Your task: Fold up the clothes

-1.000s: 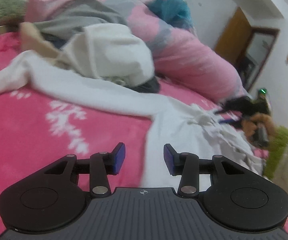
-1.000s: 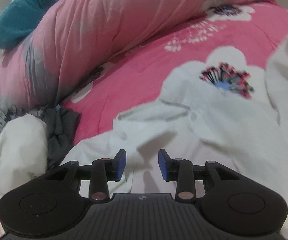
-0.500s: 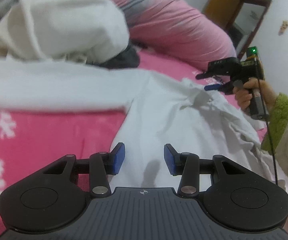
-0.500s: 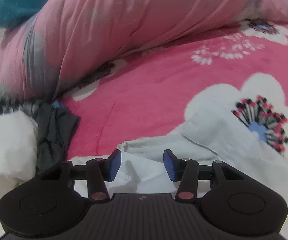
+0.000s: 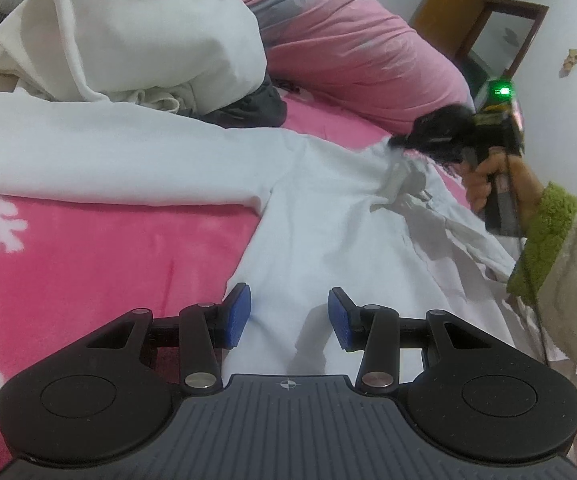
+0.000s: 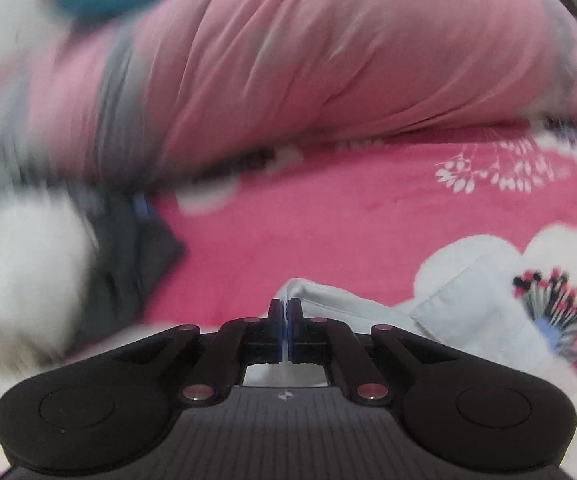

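Ahead of the left gripper (image 5: 289, 315), in its own wrist view, a white shirt (image 5: 328, 216) lies spread on a pink bed cover (image 5: 100, 256) printed with white flowers. The jaws stand partly apart with nothing between the blue pads (image 5: 237, 315); the left pad sits over the shirt's edge, where white cloth meets pink, and the right pad is over the shirt's body. One long sleeve (image 5: 108, 160) runs off to the left, well in front of the fingertips. Beyond that sleeve sits a heap of white clothes (image 5: 148, 32) with a dark grey garment (image 5: 252, 108) tucked at its base, and behind them a pink and grey duvet (image 5: 352, 40) is rolled along the bed. Far to the right and ahead, the right gripper (image 5: 398, 144) pinches a bunched bit of the shirt, which puckers into creases below it; the right hand (image 5: 492, 176) grips its handle, and a sleeve with a green fuzzy cuff (image 5: 544, 240) follows. A wooden cabinet (image 5: 476, 12) stands against the wall behind.

In the right wrist view, the right gripper (image 6: 286, 328) has its jaws closed on a thin fold of the white shirt (image 6: 352, 308), a sliver of cloth showing between the pads. The rest of the shirt trails to the right of the fingers, over a flower print on the bed cover (image 6: 368, 224). To the left, blurred, are the white clothes (image 6: 20, 272) and the dark garment (image 6: 128, 256). The duvet (image 6: 308, 60) fills the view ahead.
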A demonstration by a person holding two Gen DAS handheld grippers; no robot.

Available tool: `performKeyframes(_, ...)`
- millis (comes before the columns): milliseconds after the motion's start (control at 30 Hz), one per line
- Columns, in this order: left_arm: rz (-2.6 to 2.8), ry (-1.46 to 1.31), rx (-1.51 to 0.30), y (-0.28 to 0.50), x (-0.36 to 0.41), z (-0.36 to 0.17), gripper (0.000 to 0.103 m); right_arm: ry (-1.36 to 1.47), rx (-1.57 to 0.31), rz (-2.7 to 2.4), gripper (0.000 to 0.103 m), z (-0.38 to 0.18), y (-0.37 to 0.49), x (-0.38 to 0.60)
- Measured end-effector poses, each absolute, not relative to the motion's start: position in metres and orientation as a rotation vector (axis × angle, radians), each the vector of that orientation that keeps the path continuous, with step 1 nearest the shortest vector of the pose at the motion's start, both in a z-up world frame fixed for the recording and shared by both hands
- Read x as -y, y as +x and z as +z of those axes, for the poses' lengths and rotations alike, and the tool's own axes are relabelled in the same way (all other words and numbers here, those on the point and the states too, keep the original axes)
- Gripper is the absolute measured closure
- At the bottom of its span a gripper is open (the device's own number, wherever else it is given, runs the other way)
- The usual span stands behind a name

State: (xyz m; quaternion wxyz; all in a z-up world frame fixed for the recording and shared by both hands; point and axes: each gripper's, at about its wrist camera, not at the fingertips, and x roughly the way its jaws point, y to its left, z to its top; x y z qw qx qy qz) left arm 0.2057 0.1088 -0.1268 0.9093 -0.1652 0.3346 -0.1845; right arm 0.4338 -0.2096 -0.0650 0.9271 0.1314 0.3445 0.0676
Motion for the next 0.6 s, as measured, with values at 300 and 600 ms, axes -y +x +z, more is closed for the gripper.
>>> performKeyframes(300, -0.382, -0.341, -0.688, 0.208, -0.109, -0.128, 0.060, 0.621, -0.642, 0.091, 0.102, -0.088, 0.463, 0.249)
performKeyframes(600, -0.380, -0.339, -0.684, 0.209, -0.109, -0.128, 0.060, 0.454, -0.627, 0.043, 0.102, -0.096, 0.496, 0.224)
